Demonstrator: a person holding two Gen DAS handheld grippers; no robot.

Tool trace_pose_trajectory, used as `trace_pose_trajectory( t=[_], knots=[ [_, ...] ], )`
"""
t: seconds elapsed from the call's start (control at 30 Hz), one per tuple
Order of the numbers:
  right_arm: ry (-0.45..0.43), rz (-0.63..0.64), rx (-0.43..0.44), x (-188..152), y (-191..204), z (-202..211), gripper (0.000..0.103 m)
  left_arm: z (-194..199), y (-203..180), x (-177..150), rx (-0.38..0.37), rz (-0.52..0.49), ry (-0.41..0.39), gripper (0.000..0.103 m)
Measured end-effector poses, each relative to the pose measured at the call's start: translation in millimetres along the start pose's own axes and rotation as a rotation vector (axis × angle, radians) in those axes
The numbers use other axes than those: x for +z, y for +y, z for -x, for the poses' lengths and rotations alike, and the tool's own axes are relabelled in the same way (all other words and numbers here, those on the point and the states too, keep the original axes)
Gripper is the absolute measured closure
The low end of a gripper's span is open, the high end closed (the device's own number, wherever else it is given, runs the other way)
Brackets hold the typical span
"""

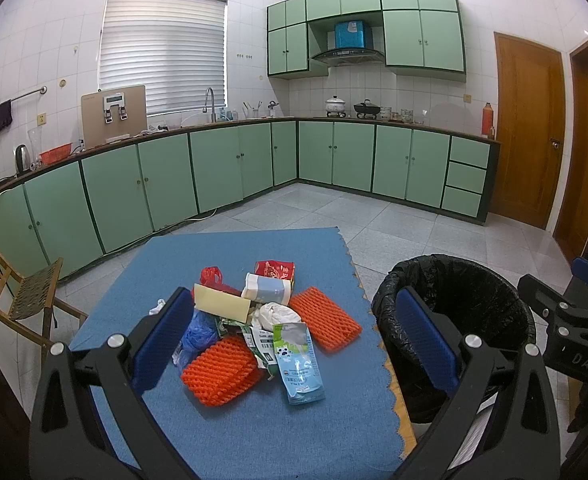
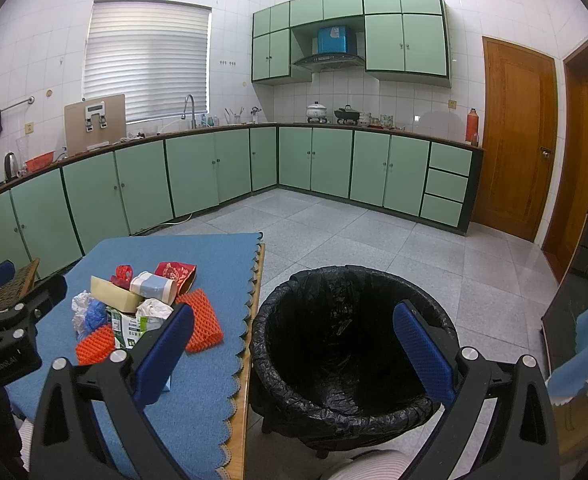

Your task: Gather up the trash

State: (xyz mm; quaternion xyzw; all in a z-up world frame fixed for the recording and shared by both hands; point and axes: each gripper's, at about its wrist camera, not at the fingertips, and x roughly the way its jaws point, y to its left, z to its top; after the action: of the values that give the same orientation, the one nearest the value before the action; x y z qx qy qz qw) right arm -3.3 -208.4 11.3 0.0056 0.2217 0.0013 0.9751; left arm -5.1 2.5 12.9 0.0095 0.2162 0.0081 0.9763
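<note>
The left gripper (image 1: 294, 350) hangs above the near half of the table, its blue-padded fingers (image 1: 162, 336) spread wide with nothing between them; the right gripper (image 2: 294, 354) is likewise wide apart and empty, held over the gap between the table's right edge and the bin. The trash lies heaped in the middle of the blue mat (image 1: 254, 432) that covers the table. On the near side of the heap a light blue and white pouch (image 1: 299, 364) bears a small cartoon face and lines of print too small to read, and beside it a white and green wrapper (image 1: 263, 344) carries small print, also illegible. Two orange foam nets flank them: one (image 1: 222, 372) toward the near left, the other (image 1: 326, 318) toward the mat's right edge. Behind these sit a crumpled white bag (image 1: 276, 312), a blue plastic bag (image 1: 197, 332), a cream card box (image 1: 222, 302), a pale blue and white roll (image 1: 268, 289), a red plastic bag (image 1: 212, 277), and a red printed packet (image 1: 274, 270) at the far side. The bin (image 2: 346, 348), lined with a black bag, stands on the floor just beside the table's right edge. The letters "DAS" show on the right gripper's body in the left wrist view, and "GenRobot.AI" on the left gripper's body in the right wrist view.
</note>
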Motion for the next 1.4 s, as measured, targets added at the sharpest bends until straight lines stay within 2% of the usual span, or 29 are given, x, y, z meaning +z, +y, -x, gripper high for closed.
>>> trace_pose_trajectory(
  t=[0.63, 1.17, 1.3, 1.4],
  knots=[
    [0.004, -0.002, 0.003, 0.2, 1.5, -0.4, 0.006, -0.4, -0.4, -0.6, 0.000, 0.000, 0.001, 0.005],
    [0.029, 0.001, 0.018, -3.4, 7.5, -16.4, 0.006, -13.2, 6.2, -6.4, 0.001, 0.005, 0.024, 0.005],
    [0.048, 0.002, 0.027, -6.5, 12.8, -26.4, 0.006, -23.4, 18.6, -9.9, 0.021, 0.006, 0.039, 0.005],
    [0.068, 0.004, 0.043, -10.1, 21.2, -37.5, 0.006, -38.7, 40.6, -18.0, 0.069, 0.012, 0.073, 0.005]
  ],
)
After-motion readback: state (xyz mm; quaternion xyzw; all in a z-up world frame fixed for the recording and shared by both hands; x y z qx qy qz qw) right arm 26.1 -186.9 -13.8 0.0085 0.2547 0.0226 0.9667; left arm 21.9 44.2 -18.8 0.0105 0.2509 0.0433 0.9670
